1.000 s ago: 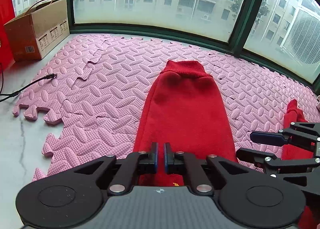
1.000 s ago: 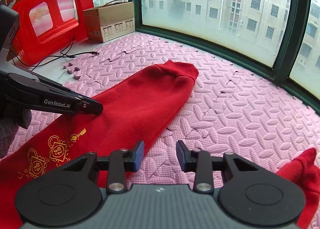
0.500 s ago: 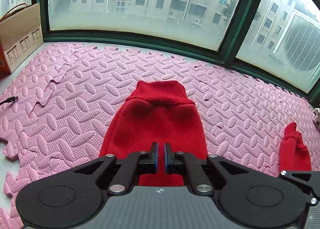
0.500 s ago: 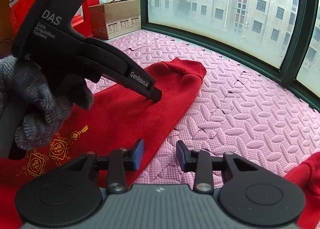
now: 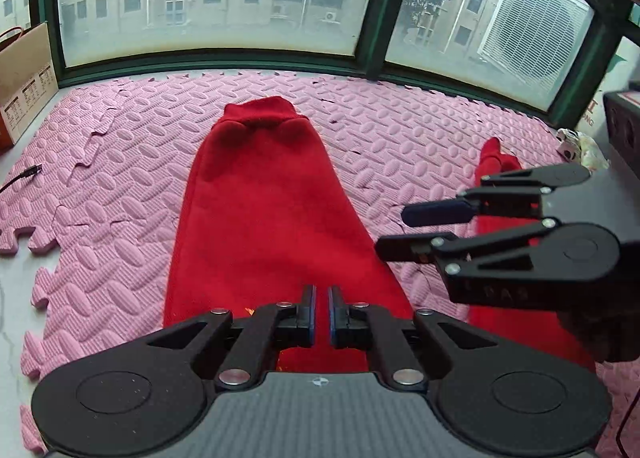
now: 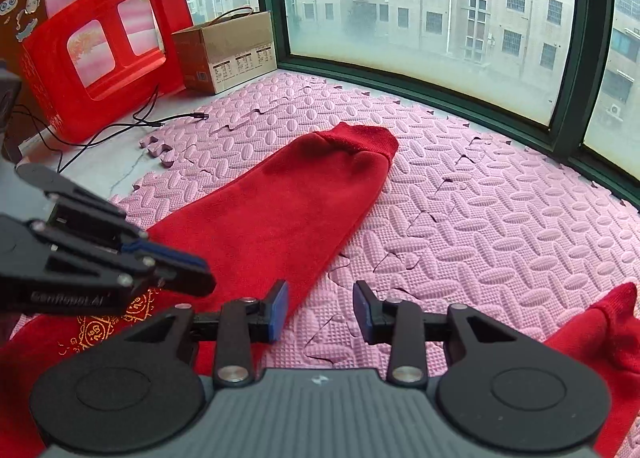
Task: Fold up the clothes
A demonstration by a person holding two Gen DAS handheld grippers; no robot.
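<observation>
A red garment lies on the pink foam mat [image 5: 400,146] with one long sleeve [image 5: 264,218] stretched toward the window, its ribbed cuff [image 5: 260,110] at the far end. My left gripper [image 5: 320,310] is shut just over the near part of that sleeve, and I see no cloth between its fingers. It also shows in the right wrist view as the left gripper [image 6: 204,276], above the gold embroidery [image 6: 96,330]. My right gripper [image 6: 320,306] is open at the sleeve's [image 6: 288,210] right edge, over bare mat. The second sleeve [image 5: 496,158] lies to the right.
A cardboard box [image 6: 228,50] and a red plastic stool [image 6: 100,58] stand at the far left by the window. A black cable [image 6: 160,122] runs on the white floor past the mat's jagged left edge [image 5: 36,242]. A green window frame [image 5: 368,54] bounds the back.
My left gripper, which swung up and forward toward the cuff half a second ago, has come back down over the near end of the sleeve. The right gripper has hardly moved and stays open.
</observation>
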